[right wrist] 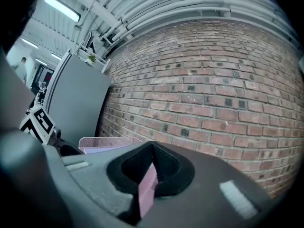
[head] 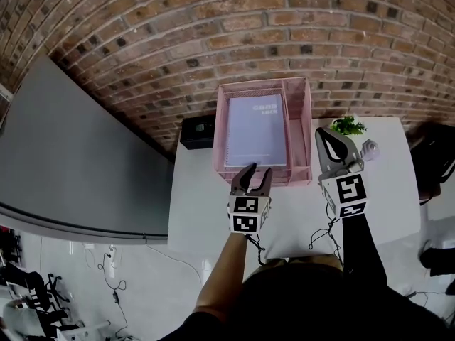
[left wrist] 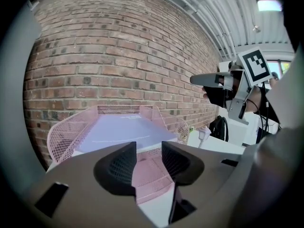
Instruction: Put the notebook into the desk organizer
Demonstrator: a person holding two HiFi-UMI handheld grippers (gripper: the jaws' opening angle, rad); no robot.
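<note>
A pink mesh desk organizer (head: pixel 306 105) stands at the back of the white table (head: pixel 199 212), against the brick wall. The pale lilac notebook (head: pixel 256 130) lies flat in its top tray, cover up. My left gripper (head: pixel 251 172) hovers at the organizer's front edge, its jaws apart with nothing clamped. Between them, in the left gripper view (left wrist: pixel 148 163), only the mesh of the organizer (left wrist: pixel 66 132) shows, with the notebook (left wrist: pixel 121 129) beyond. My right gripper (head: pixel 325 135) is held beside the organizer's right wall, tips together and empty. A pink sliver shows behind its tips (right wrist: pixel 152 148).
A small potted plant (head: pixel 348 125) and a white object (head: pixel 370 148) sit at the table's back right. A black box (head: pixel 197 132) stands left of the organizer. A grey partition (head: pixel 71 162) runs along the left. A dark bag (head: pixel 434 158) lies off the right edge.
</note>
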